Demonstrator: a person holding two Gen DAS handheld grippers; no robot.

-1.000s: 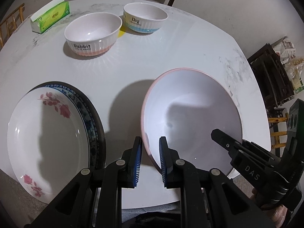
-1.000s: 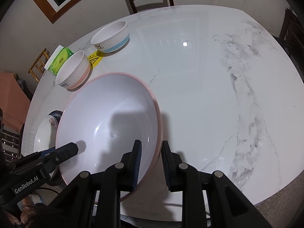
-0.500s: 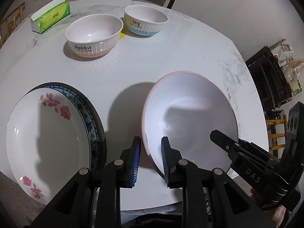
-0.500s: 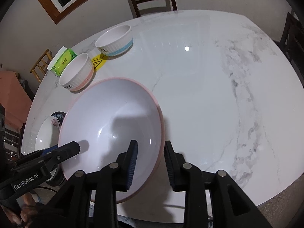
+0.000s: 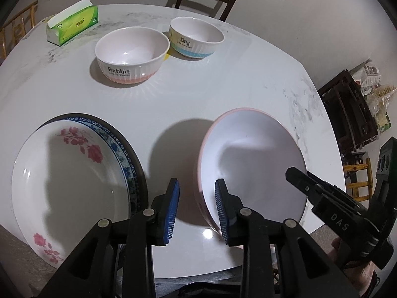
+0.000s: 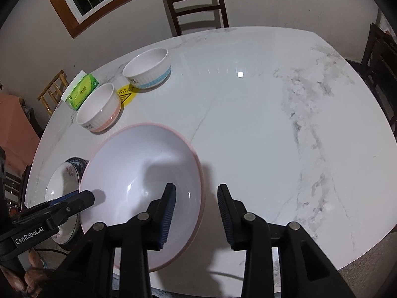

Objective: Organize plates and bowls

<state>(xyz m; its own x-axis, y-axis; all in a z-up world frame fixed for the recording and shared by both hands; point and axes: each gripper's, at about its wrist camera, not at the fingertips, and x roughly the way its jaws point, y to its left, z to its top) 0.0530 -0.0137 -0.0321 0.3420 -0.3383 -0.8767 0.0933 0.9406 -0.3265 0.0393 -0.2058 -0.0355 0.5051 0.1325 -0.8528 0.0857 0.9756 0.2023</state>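
Observation:
A large white bowl with a pink rim (image 5: 250,164) (image 6: 141,173) rests on the marble table (image 5: 223,94) near its front edge. My left gripper (image 5: 196,208) straddles the bowl's left rim, one blue pad outside and one inside; its jaws are opening and stand off the rim. My right gripper (image 6: 197,213) straddles the right rim the same way, also opening, with its pads clear of the rim. Left of the bowl, a rose-patterned plate (image 5: 69,181) lies on a blue-patterned plate (image 5: 125,156). Farther back stand the "Rabbit" bowl (image 5: 131,49) and the "Dog" bowl (image 5: 196,37).
A green tissue pack (image 5: 74,24) lies at the back left. A yellow sticker (image 6: 126,95) sits between the two small bowls. A wooden chair (image 6: 196,2) stands behind the table and another (image 6: 379,57) at its right side. The table's right half (image 6: 273,124) is bare marble.
Both grippers' jaws have widened and come off the pink-rimmed bowl's rim, where they were pinched before. Both views have pulled back slightly and show more of the table.

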